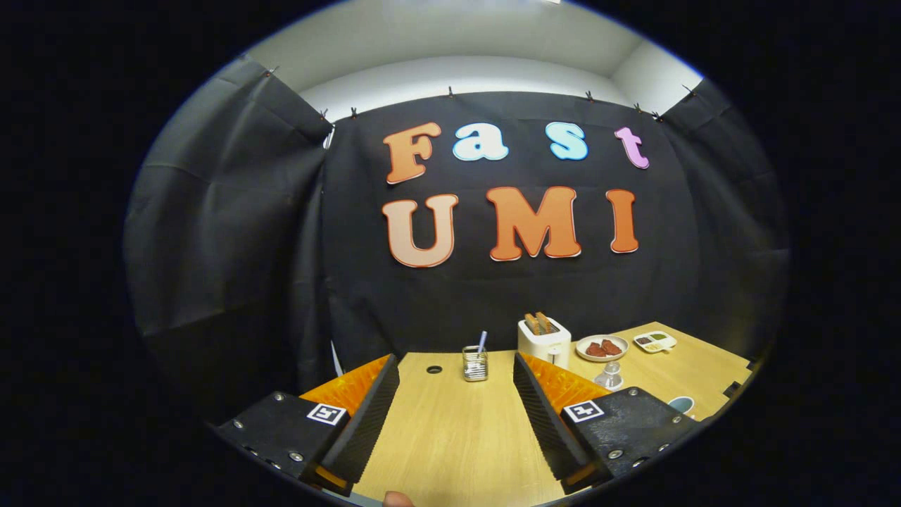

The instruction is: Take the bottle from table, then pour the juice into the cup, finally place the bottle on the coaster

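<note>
My gripper (pixel 456 361) is open, its two black ribbed fingers (pixel 366 415) spread wide over the wooden table (pixel 450 436) with nothing between them. A small clear glass vessel (pixel 609 375) stands just beyond the right finger; I cannot tell whether it is the bottle or the cup. A round teal thing with a pale rim (pixel 681 405) peeks out behind the right finger's black block, partly hidden. It may be the coaster or a cup.
A wire holder with a straw (pixel 475 363) stands ahead between the fingers, a small dark hole (pixel 434 369) to its left. A white toaster with toast (pixel 543 336), a plate of red food (pixel 602 347) and a small divided dish (pixel 654 341) sit at the back right. A fingertip (pixel 398 499) shows below.
</note>
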